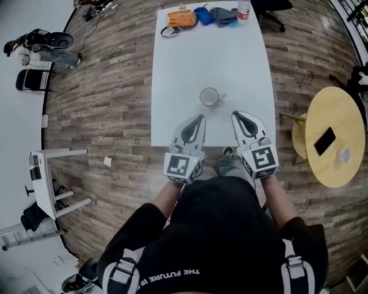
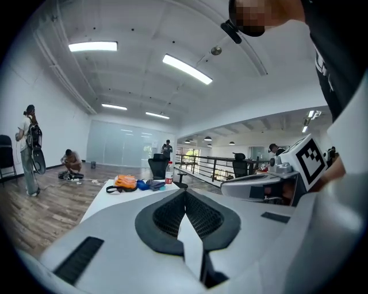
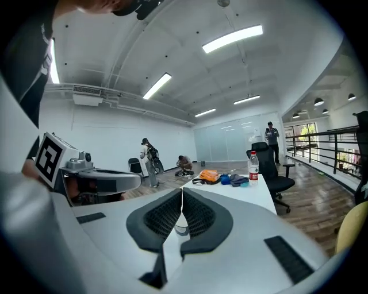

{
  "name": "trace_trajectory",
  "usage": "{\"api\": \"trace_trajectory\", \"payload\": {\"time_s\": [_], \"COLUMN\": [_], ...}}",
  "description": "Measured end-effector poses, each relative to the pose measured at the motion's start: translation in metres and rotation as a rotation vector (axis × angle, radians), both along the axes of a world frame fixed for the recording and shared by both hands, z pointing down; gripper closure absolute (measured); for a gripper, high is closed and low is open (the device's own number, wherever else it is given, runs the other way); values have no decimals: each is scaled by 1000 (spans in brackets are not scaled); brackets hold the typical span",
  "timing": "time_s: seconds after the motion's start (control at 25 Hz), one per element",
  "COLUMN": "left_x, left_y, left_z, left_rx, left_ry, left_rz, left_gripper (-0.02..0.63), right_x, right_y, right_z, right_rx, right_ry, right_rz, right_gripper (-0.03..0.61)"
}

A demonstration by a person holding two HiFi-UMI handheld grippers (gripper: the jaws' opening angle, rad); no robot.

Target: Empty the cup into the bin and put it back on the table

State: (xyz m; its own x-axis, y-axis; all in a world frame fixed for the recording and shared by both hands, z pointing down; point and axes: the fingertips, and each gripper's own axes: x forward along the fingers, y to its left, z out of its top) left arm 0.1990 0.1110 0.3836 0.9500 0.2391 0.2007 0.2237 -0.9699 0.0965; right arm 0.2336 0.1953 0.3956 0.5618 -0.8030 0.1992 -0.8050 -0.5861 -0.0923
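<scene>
1. Head view shows the cup point(image 1: 210, 96) standing upright on the white table point(image 1: 190, 63), near the middle of its near edge, with its handle pointing toward the right edge. Nothing touches it.
2. The left gripper point(image 1: 199, 118) hovers over the near edge, just short of the cup and to its left. In the left gripper view its jaws are pressed together at the tips with nothing between them.
3. The right gripper point(image 1: 238, 115) hangs beside it, over the near edge and to the cup's right. The right gripper view shows its jaws likewise closed on nothing, and the cup's rim point(image 3: 181, 229) peeks out low beyond them.
4. No view shows a bin, so where the emptying happens cannot be told.
5. The cup's inside looks pale, but whether it holds anything cannot be made out.
6. Judged from this layout, the cup sits where the task wants it at the end, yet it is also where it would sit at the start. With both grippers closed and off the cup, the task is either not yet begun or already finished, and the pictures do not settle which.
7. If it has not begun, everything is left: grasp, carry, tip, return.
8. The orange bag point(image 1: 181, 18) and bottle point(image 1: 244, 11) lie at the far edge, well apart from the cup.
</scene>
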Motion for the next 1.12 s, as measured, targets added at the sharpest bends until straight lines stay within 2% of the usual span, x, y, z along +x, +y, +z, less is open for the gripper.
{"api": "trace_trajectory", "payload": {"time_s": [0.2, 0.32, 0.44, 0.6, 0.76, 0.84, 0.88, 0.92, 0.96, 1.12], "left_x": [19, 22, 28, 33, 38, 42, 45, 48, 51, 64], "left_y": [-18, -28, -30, -38, -38, -41, -42, -42, -42, -41], "left_z": [26, 39, 51, 58, 74, 82, 87, 92, 98, 131], "left_rx": [12, 28, 75, 28, 39, 32, 28, 25, 25, 81], "left_ry": [-10, -43, -12, -26, -67, -85, -92, -103, -114, -158], "left_rz": [23, 21, 50, 50, 100, 112, 117, 124, 132, 173], "left_gripper": [594, 594, 594, 592, 592, 582, 535, 417, 332, 282], "right_x": [23, 24, 29, 32, 42, 49, 52, 56, 60, 79], "right_y": [-15, -22, -25, -36, -36, -38, -40, -41, -42, -45], "right_z": [20, 31, 36, 47, 64, 72, 76, 80, 84, 107], "right_rx": [-53, -91, -111, -149, -193, -218, -232, -246, -259, -317], "right_ry": [-2, 0, 8, -5, 0, -7, -9, -8, -7, -27], "right_rz": [15, 25, 19, 24, 36, 41, 40, 40, 41, 36], "right_gripper": [561, 560, 560, 559, 554, 527, 487, 467, 463, 462]}}
